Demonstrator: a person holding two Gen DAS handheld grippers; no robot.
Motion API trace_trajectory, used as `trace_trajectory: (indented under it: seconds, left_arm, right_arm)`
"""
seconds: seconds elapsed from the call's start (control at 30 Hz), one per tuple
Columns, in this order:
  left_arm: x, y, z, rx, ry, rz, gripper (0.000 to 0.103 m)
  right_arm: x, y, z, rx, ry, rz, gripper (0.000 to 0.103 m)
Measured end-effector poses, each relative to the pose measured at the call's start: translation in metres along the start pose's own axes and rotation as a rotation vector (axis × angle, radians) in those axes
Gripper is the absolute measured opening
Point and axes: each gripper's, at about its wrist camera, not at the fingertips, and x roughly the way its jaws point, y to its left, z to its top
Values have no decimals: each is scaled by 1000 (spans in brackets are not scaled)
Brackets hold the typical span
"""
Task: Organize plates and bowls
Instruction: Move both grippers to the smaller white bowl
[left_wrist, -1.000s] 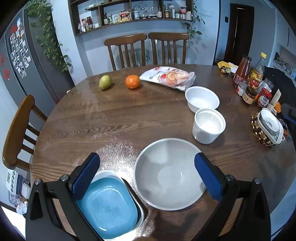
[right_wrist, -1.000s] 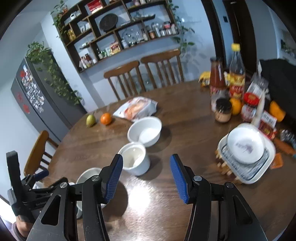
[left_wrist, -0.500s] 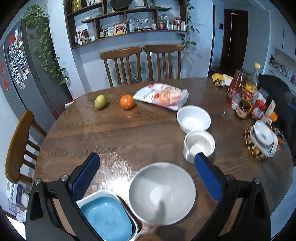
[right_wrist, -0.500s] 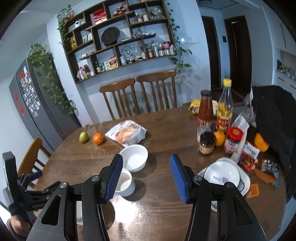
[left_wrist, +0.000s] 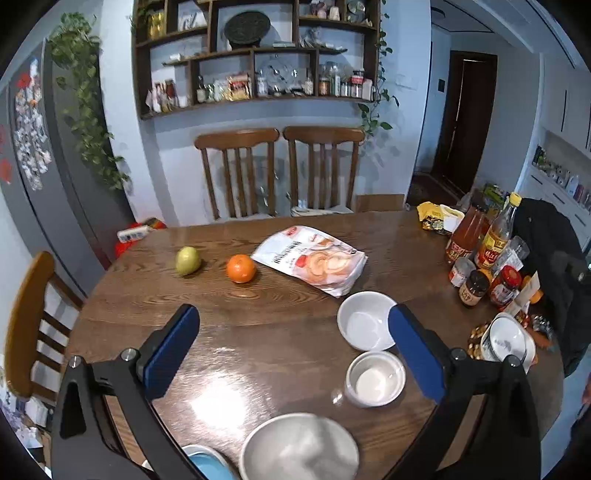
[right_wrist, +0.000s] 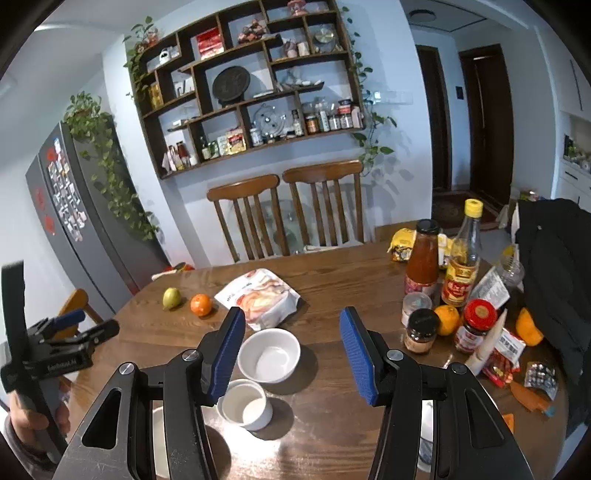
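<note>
Both claws are held above the round wooden table (left_wrist: 280, 332) with nothing between their pads: the left claw (left_wrist: 291, 354) is spread wide, the right claw (right_wrist: 291, 350) is parted moderately. A white bowl (left_wrist: 365, 320) is set beside a snack bag (left_wrist: 314, 260), with a small white cup (left_wrist: 376, 378) just in front of it. A grey bowl (left_wrist: 299, 448) and a blue plate (left_wrist: 207, 463) are seen at the near edge.

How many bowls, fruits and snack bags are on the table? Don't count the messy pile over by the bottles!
Bowls: 3 (wide white bowl, small white bowl, grey bowl)
Fruits: 2 (green pear, orange)
Snack bags: 1 (white snack bag)
Total: 6
</note>
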Motion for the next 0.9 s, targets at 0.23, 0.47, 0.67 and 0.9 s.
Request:
trace_trajectory:
  seconds: [0.23,0.47,0.67,0.9]
  left_arm:
    - [77,-10,-3,-25,144,12,102]
    - [147,-29,-22,-11,289,28,102]
    - [188,-38,-36,10,360,57,102]
    - [215,-41,-45,-7,424,52,100]
  right_arm:
    - [67,-10,-8,24,125,44,54]
    - [138,-25,-39,68,270,89,54]
    - [181,-32,-65,98,365,116,55]
    - [216,-38,-84,156,428,162,55]
